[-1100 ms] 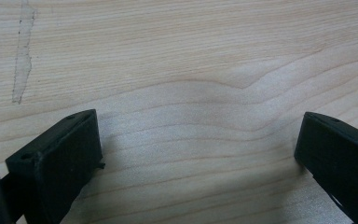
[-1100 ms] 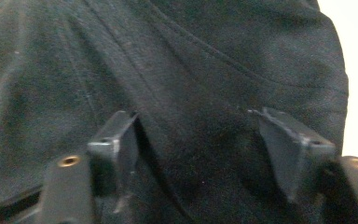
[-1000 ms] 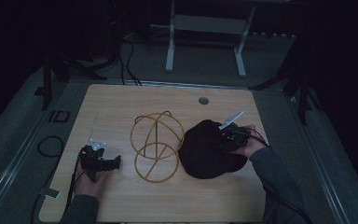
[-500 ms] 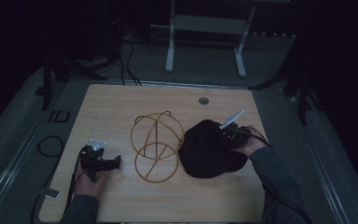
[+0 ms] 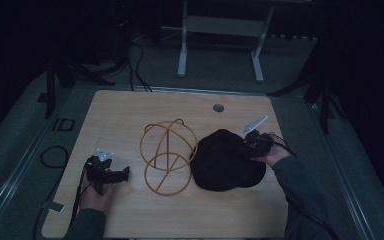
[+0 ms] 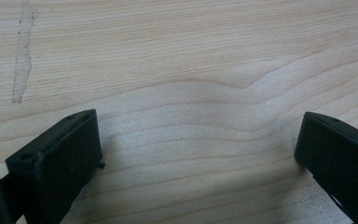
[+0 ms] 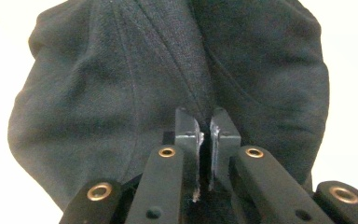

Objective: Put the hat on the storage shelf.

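The light wooden tabletop (image 5: 130, 112) has plenty of bare room along its far edge and its left side; the three things on it sit in the near half. One black fabric cap (image 5: 225, 160) lies right of centre, near the right edge but short of it. Just beside it, to its left, stands one round frame of thin golden-yellow wire hoops (image 5: 168, 156), its right side close to the cap; whether the two touch cannot be made out. A small round hole (image 5: 218, 107) sits in the tabletop near the far edge.

There are two grippers. The right gripper (image 7: 206, 135) is at the cap's right side, and its jaws have just been closing: in the right gripper view they stand nearly together, clenched on a ridge of the cap's black fabric pinched between them. The left gripper (image 5: 111, 172) rests well apart from the frame, near the left front corner. In the left gripper view its jaws are released, set wide over bare wood, with a pale streak (image 6: 23, 51) on the grain beyond them.

The room around the tabletop is dark. The cap's near side merges with its own shadow. The person's forearms are cut off by the bottom edge.
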`<state>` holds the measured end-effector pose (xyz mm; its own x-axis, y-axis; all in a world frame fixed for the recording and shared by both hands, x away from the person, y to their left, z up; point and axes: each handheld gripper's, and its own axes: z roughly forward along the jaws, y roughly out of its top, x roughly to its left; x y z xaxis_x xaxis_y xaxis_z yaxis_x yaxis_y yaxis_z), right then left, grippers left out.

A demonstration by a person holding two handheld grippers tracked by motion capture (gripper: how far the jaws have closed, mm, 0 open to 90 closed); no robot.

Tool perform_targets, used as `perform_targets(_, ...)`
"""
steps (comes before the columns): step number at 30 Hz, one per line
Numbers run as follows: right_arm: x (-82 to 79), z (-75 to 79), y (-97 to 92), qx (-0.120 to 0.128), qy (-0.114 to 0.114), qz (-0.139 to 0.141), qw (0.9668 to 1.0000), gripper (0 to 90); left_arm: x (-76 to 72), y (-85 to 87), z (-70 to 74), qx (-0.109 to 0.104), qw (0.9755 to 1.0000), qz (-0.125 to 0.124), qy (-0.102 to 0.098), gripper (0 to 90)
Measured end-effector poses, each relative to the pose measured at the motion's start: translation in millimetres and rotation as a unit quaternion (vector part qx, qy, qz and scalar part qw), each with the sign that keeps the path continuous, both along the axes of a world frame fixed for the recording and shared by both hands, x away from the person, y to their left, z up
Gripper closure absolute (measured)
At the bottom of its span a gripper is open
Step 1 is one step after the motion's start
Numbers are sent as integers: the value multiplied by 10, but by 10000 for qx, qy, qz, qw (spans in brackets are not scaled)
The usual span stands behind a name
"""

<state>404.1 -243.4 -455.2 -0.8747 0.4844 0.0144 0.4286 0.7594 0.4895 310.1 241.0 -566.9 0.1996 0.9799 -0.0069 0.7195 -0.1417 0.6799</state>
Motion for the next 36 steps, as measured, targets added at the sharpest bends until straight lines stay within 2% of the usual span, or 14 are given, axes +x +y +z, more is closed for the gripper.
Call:
perform_targets(17,-64,271,-56,154,-206,223,9994,858,1,0,0,-5,10000,0,-5,1)
perform_targets(27,-105,449,-24,-111,-288,411,9987,858,1,0,0,2,10000,-1,-7,1)
perform_targets(36,-120,579,-29,-326,-382,434,9978,857,1,-1,-1,-6,10000,1,-7,1)
